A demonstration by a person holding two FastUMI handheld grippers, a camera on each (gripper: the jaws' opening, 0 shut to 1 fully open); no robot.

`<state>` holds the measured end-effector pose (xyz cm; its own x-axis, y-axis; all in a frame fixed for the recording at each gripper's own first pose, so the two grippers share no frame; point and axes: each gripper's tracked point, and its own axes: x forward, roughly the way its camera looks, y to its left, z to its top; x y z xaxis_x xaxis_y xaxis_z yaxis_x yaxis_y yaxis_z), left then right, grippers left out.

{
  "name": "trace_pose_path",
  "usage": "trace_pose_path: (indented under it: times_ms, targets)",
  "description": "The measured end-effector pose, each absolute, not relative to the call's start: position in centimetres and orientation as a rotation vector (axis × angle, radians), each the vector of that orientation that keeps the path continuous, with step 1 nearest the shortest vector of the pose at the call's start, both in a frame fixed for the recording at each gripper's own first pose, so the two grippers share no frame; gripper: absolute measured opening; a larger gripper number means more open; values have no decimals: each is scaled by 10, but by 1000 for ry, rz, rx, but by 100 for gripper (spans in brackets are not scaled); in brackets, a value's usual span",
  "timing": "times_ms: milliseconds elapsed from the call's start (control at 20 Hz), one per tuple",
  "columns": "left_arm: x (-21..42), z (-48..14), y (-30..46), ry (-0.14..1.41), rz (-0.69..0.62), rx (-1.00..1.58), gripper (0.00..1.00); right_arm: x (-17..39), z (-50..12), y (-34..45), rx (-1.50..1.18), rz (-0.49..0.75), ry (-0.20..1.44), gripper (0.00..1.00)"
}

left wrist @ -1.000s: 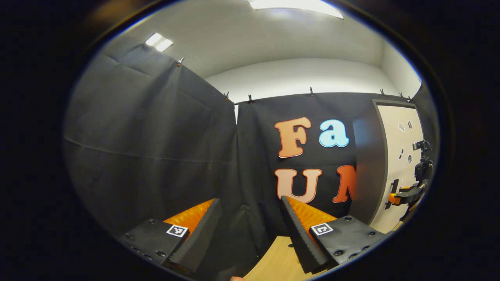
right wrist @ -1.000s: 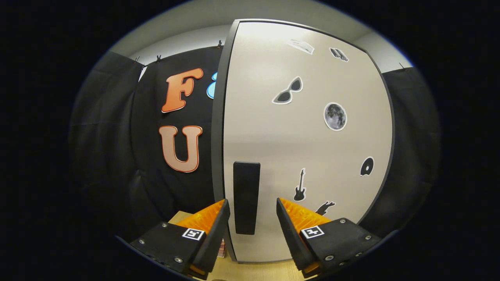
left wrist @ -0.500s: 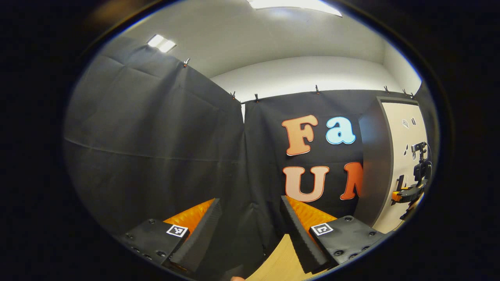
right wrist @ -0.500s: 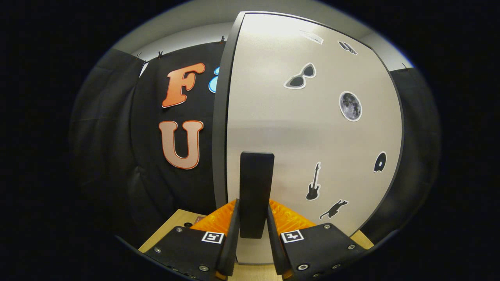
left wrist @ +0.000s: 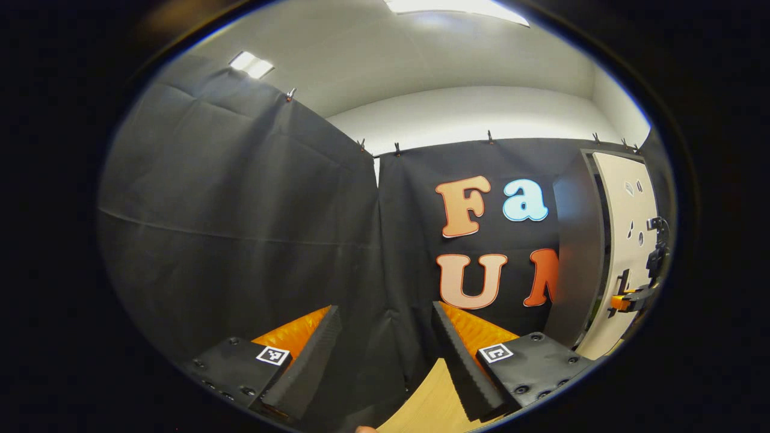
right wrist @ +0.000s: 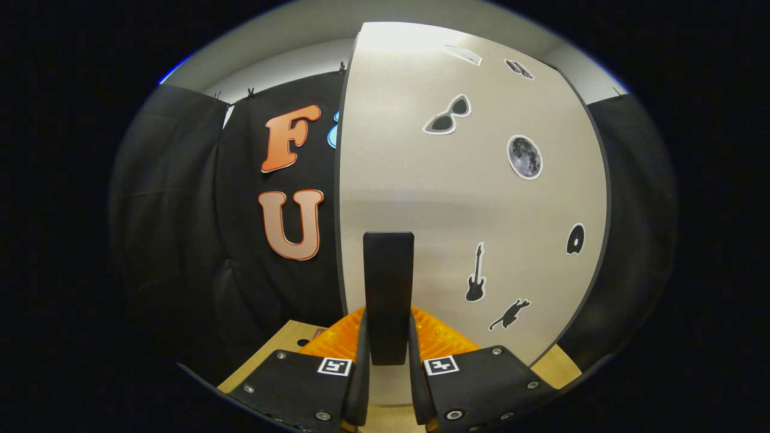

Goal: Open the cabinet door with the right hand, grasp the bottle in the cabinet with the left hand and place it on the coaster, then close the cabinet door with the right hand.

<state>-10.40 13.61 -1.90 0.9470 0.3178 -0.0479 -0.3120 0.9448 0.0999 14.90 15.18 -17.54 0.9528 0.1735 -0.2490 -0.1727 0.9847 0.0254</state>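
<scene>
In the right gripper view, the pale cabinet door (right wrist: 469,198) with dark stickers stands close in front. Its upright black handle (right wrist: 388,288) sits between my two fingers, and my right gripper (right wrist: 388,379) is shut on its lower part. In the left gripper view the cabinet (left wrist: 577,252) stands at the far right, and its door (left wrist: 628,240) is a little ajar, with a dark slit along the near edge. There the right gripper (left wrist: 628,296) holds the handle. My left gripper (left wrist: 385,361) hangs open with nothing in it, facing the black cloth wall.
A light wooden tabletop (left wrist: 430,406) shows low between the left gripper's fingers, and again below the door as the tabletop (right wrist: 289,340). Black cloth walls enclose the left side and the back.
The right gripper moved up to the handle and shut on it. The door has since swung a little outward, leaving a dark slit at its edge. The left gripper has barely moved.
</scene>
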Motion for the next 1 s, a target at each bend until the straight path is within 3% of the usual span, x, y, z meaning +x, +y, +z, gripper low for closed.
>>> trace_pose_path:
  times_ms: [450, 1000]
  targets:
    - [-104, -18, 121, 65, 293, 91, 97, 126, -170, 143, 12, 215, 236, 28]
    - [-69, -26, 61, 75, 158, 61, 97, 105, -166, 121, 12, 191, 245, 25]
